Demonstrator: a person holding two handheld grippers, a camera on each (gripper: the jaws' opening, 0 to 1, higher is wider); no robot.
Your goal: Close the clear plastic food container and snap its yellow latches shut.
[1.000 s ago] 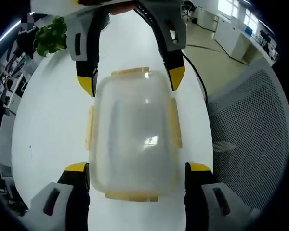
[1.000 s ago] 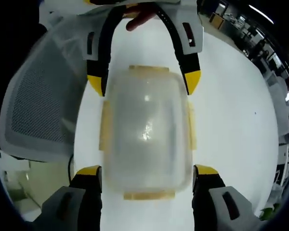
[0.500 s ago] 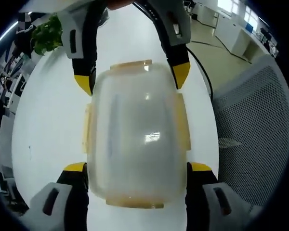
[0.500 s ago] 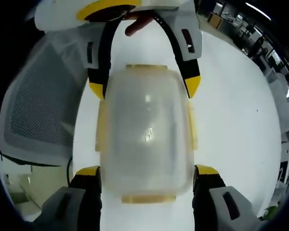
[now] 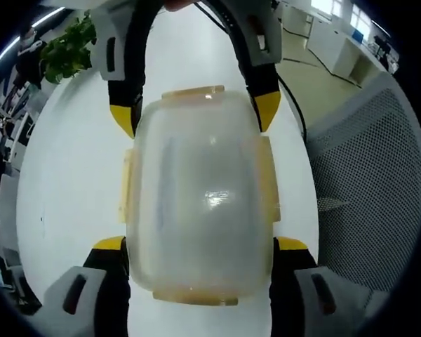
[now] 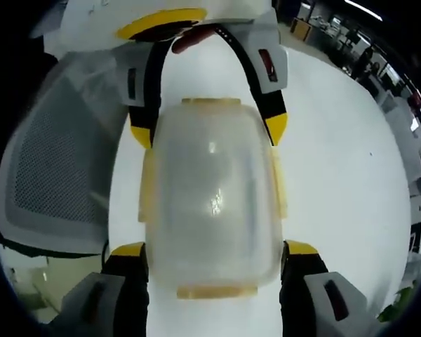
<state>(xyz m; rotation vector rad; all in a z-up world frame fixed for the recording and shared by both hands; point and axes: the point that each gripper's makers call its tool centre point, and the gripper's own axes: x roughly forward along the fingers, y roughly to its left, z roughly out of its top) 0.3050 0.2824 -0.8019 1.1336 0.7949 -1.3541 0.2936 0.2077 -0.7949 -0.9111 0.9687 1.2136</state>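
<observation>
Looking along the left tool, a green plant sits at 11 o'clock on the white surface, and a grey mesh chair fills 3 o'clock beyond the surface's edge. A dark cable trails off the edge at 2 o'clock. The clear container lies in the middle, lid on, between this tool's widely spread yellow-tipped jaws at 6 o'clock; whether they touch its sides I cannot tell. The right tool reaches in from 12 o'clock, its spread tips flanking the container's far corners. Compared with a second ago the container looms larger, the opposing tool sits closer around it. The yellow latches show pale along all four edges; whether they are snapped I cannot tell.

In the right gripper view, the mesh chair is at 9 o'clock and office desks at 1 o'clock. The container sits centred between the right tool and its wide-set jaws, with the left tool straddling its far end and a fingertip at 12 o'clock. The frosted lid has a bright glint.
</observation>
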